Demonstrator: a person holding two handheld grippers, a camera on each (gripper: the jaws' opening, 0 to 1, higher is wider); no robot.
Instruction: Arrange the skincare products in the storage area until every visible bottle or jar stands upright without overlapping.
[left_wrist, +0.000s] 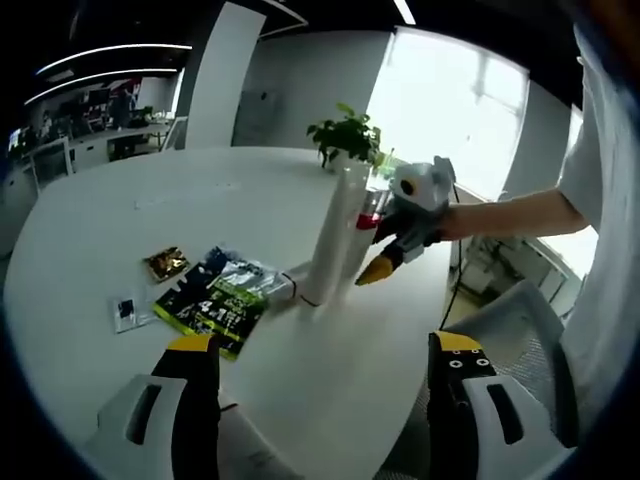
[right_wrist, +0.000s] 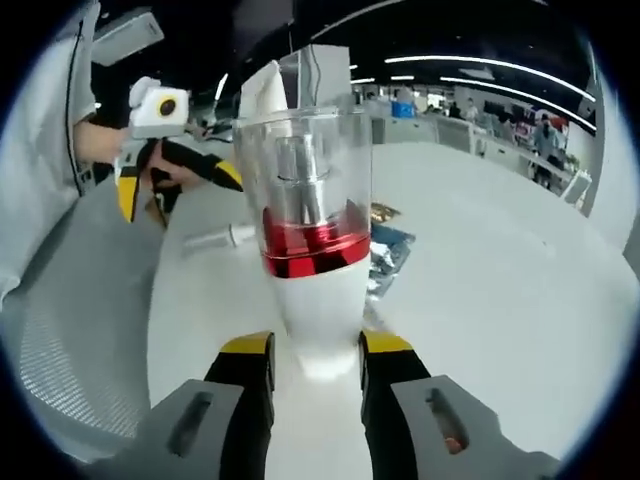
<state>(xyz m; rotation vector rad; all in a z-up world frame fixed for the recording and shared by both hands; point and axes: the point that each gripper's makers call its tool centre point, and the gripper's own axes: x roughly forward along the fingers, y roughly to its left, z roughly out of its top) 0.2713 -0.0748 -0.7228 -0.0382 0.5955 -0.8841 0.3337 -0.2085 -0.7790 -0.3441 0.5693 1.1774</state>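
**Bottle clamped in right gripper**

Between the jaws of my right gripper (right_wrist: 315, 360) I grasp a white bottle (right_wrist: 318, 300) with a red band and clear cap, upright on the white table (right_wrist: 480, 270). My left gripper (left_wrist: 325, 375) is released, near green packets (left_wrist: 210, 300).

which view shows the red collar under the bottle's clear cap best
The right gripper view: the red collar is close, under the clear cap. The left gripper view shows the bottle farther off, its collar partly behind the right gripper.
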